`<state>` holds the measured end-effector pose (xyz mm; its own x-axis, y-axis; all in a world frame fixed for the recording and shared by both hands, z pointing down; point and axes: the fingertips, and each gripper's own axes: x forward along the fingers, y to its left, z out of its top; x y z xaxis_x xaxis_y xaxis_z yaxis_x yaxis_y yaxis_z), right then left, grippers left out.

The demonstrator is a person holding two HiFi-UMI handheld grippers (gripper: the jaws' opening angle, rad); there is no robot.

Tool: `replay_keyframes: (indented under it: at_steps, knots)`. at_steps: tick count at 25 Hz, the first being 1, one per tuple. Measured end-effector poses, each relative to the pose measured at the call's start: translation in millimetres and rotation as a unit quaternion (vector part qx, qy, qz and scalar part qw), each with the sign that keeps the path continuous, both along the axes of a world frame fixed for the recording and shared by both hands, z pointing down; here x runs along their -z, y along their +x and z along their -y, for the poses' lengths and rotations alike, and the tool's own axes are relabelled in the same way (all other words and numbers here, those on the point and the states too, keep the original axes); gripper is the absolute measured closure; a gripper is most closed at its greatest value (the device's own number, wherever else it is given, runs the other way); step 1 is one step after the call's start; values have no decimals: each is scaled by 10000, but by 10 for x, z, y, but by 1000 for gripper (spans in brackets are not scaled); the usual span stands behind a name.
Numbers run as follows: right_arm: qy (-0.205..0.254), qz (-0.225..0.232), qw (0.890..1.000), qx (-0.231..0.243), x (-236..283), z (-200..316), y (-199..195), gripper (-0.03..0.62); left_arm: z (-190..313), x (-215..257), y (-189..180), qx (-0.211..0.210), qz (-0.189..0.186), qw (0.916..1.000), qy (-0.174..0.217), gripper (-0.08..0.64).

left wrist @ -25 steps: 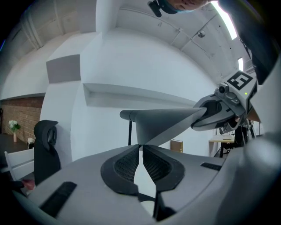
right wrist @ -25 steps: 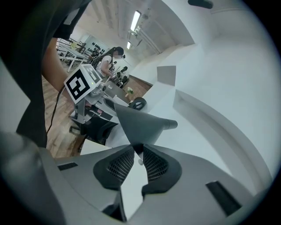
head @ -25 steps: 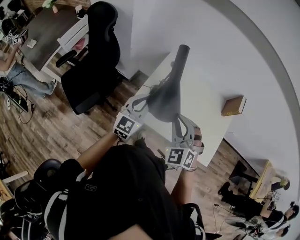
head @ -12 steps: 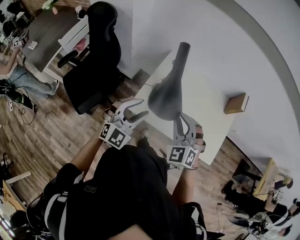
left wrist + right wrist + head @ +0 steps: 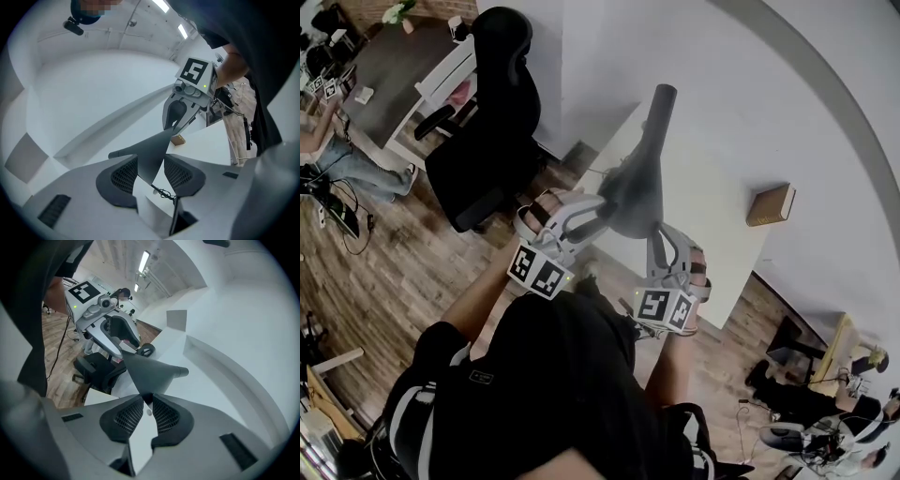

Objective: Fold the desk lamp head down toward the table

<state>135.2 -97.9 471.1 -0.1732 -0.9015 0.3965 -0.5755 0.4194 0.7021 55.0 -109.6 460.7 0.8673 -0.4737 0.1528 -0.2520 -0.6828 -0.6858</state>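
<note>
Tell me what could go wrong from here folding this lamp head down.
The right gripper pinches only the thin edge of the lamp head, so it may slip when pushed.
The left gripper is closing its fingers around the head's rim but doesn't appear to press yet; folding now would rest on one grip.
The lamp seems close to the table's near edge; a hard push could tip it off.
</note>
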Motion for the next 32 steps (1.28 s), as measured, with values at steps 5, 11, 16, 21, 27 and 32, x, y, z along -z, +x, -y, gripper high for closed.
replay_keyframes:
  at_steps: [5, 11, 16, 21, 27, 32]
  knots:
    - [9, 14, 10000, 6, 9, -10, -9, 517, -68, -68, 34, -167, 177, 9996, -164, 461]
    - [-75, -130, 9999, 39, -129, -24, 8, 510, -84, -209, 50, -112, 435, 9990, -24, 463]
    - [-106, -129, 9998, 60, -212, 7, 1, 503, -55, -301, 47, -127, 383, 9989, -243, 459]
    - [-138, -394, 9991, 102, -366, 57, 8, 495, -4, -456, 55, -55, 389, 9989, -244, 457]
    - [-132, -570, 9982, 104, -588, 134, 41, 488, 77, -684, 88, -22, 472, 9989, -24, 453]
    - [-104, -658, 9977, 110, -747, 184, 61, 479, 131, -857, 111, 71, 674, 9976, 165, 451]
